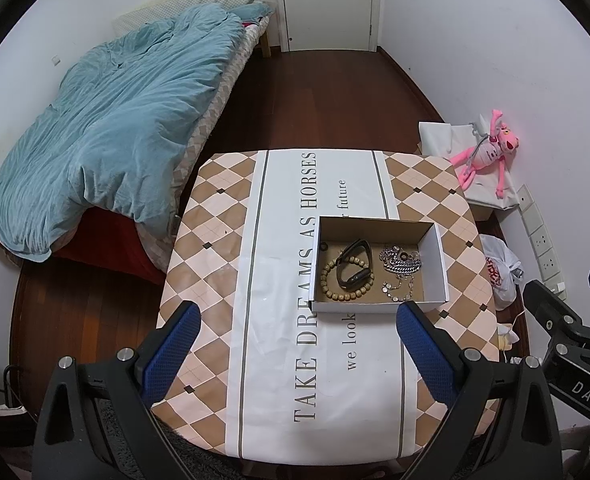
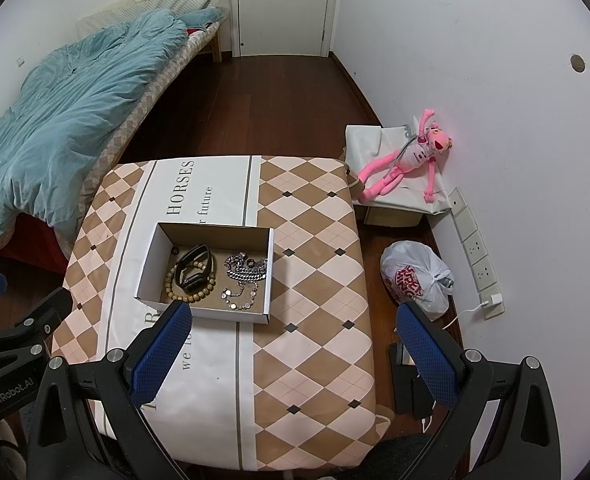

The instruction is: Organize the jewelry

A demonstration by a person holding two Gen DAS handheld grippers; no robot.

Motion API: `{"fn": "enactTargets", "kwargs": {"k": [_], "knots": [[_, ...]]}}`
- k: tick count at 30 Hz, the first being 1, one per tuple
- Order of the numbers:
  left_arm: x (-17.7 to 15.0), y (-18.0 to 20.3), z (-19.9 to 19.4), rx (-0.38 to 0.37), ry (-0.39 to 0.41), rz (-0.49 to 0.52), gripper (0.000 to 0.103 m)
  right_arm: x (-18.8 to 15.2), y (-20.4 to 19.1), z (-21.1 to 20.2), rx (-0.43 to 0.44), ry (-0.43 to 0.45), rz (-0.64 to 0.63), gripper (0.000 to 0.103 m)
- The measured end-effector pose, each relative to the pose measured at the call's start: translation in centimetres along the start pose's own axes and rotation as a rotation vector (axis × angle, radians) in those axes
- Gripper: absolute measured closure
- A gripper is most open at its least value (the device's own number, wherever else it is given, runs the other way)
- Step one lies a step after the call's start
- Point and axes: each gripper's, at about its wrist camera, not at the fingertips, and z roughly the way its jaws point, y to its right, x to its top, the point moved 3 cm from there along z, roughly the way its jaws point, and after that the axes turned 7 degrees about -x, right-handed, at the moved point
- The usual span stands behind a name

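Observation:
A shallow cardboard box (image 1: pixel 441 264) (image 2: pixel 147 268) sits on the checkered tablecloth (image 1: pixel 215 248) (image 2: pixel 315 280). Inside lie a wooden bead bracelet (image 1: pixel 329 276) (image 2: pixel 171 280), a black fitness band (image 1: pixel 353 264) (image 2: pixel 193 268), a silver chain pile (image 1: pixel 401 262) (image 2: pixel 247 266), a silver disc bracelet (image 1: pixel 397 290) (image 2: pixel 239 298) and a small dark ring (image 1: pixel 324 246) (image 2: pixel 175 249). My left gripper (image 1: pixel 295 344) is open and empty, held above the table just before the box. My right gripper (image 2: pixel 295 344) is open and empty, to the right of the box.
A bed with a blue duvet (image 1: pixel 115 128) (image 2: pixel 55 120) stands left of the table. A pink plush toy (image 1: pixel 491 152) (image 2: pixel 411 156) lies on a white covered box by the right wall. A white plastic bag (image 2: pixel 415 276) sits on the floor. A closed door (image 1: pixel 327 0) is at the back.

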Motion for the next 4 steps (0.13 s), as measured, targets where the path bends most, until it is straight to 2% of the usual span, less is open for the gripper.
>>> {"fn": "enactTargets", "kwargs": {"k": [4], "knots": [[0.03,-0.01,0.03,-0.007,0.0,-0.004,0.003,0.01,0.0,0.0,0.0,-0.001,0.0,0.0]]}}
